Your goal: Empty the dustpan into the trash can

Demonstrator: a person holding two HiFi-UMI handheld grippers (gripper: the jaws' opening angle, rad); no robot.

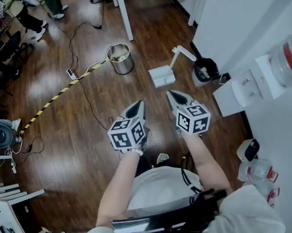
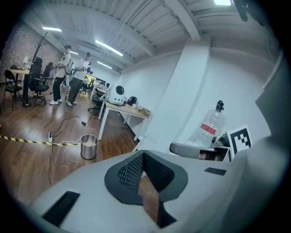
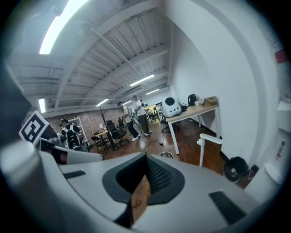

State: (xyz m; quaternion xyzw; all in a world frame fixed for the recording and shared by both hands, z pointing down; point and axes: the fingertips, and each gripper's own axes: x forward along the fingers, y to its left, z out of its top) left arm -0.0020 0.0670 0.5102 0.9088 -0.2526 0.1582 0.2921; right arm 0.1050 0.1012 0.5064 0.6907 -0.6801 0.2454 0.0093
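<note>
Dustpan [image 1: 162,76] stands on the floor [image 1: 82,121] near the metal trash can [image 1: 121,58]. The left gripper [image 1: 140,104] and right gripper [image 1: 170,93] hang clear of it, fingers closed together (both empty).

White ceiling strip lights [image 2: 51,29] above me cast pale glare on the glossy brown wooden floor [image 1: 42,81]; my gripper views warp and darken at the edges.

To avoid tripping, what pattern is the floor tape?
The tape is yellow-and-black striped; head view shows it best.
</note>
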